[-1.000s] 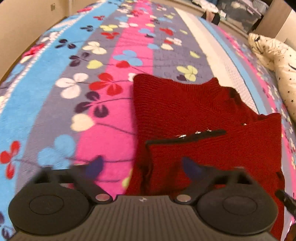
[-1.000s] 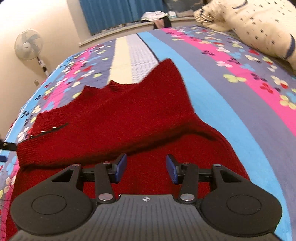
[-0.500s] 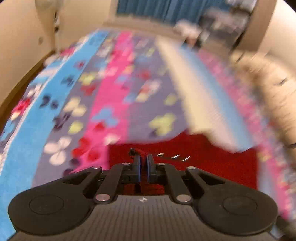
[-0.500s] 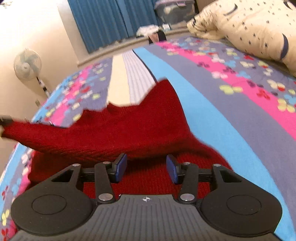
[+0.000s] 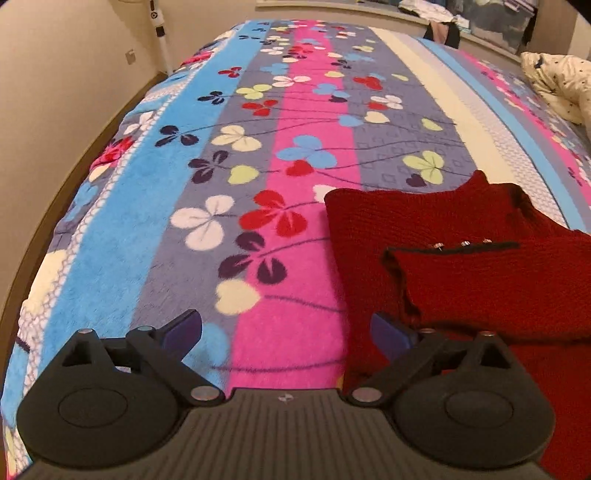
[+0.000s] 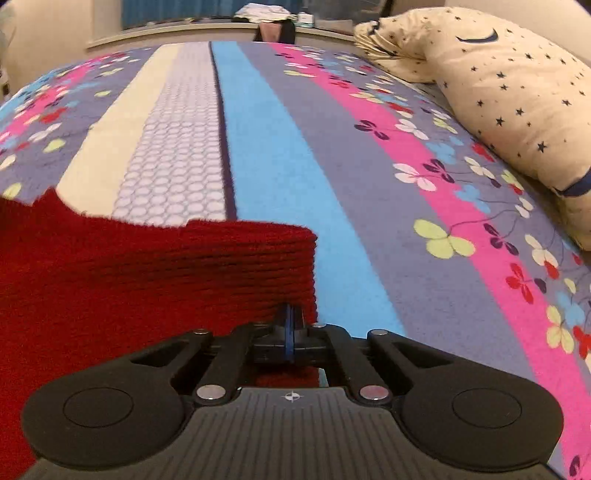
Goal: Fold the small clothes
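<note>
A small red knitted sweater (image 5: 461, 258) lies on the striped floral blanket (image 5: 221, 184), with one sleeve folded across its body and small metal buttons near a dark trim. My left gripper (image 5: 286, 330) is open and empty, low over the blanket at the sweater's left edge. In the right wrist view the sweater (image 6: 147, 273) fills the lower left. My right gripper (image 6: 290, 325) is shut on the sweater's right edge, near its corner.
A cream pillow with dark stars (image 6: 498, 92) lies on the right side of the bed. A fan pole (image 5: 159, 33) stands by the wall at the far left. Clothes and boxes (image 5: 443, 18) sit beyond the bed's far end.
My left gripper was shut on the sleeve half a second ago; now it is open and the sleeve lies on the sweater. My right gripper has shut on the sweater's right edge.
</note>
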Tool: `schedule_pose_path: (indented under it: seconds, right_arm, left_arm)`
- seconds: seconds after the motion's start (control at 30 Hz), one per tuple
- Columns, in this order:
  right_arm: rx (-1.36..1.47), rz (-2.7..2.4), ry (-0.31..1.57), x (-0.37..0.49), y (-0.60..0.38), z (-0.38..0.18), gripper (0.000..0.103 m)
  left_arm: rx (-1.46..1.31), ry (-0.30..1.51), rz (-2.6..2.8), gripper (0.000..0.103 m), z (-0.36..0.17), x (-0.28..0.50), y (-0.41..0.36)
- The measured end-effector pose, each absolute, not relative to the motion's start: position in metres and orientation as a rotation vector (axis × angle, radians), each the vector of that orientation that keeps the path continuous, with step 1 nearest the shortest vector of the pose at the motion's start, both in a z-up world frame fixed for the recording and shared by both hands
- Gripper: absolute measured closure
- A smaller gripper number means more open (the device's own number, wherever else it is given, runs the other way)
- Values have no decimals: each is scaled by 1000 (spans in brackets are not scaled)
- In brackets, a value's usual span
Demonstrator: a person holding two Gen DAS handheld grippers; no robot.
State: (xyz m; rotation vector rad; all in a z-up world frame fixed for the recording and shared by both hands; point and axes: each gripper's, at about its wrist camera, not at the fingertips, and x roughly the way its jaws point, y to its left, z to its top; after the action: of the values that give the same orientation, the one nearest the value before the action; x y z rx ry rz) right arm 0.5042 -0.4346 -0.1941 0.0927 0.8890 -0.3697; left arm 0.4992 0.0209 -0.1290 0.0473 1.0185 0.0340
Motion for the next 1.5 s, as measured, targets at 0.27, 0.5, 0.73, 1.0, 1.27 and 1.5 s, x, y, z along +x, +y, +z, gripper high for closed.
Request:
schedule_pose_path:
  seconds: [0.27,0.5,0.73,1.0,1.27,1.5]
  right_arm:
    - [99,-253,865,467,-436,-185,101]
    - [301,-78,691,272,-405,-108,27]
    - [208,22,786,119,-337,-59,24]
    - [131,91,721,24,-288,-11,22]
    - [148,81,686,-39,-280,5,22]
    - [143,74,661,-68,-276,11,22]
  left_arm:
    - [54,1074,90,0,-146,489,15]
    - [74,1074,72,0,-112,374,-13]
    - [61,1163,37,0,-80,231,-27]
    - [109,1097,2,0,-33,112,-32]
    - [122,1027,-37,0,-8,44,-32]
    - [115,1016,-47,0,-6,19,-29]
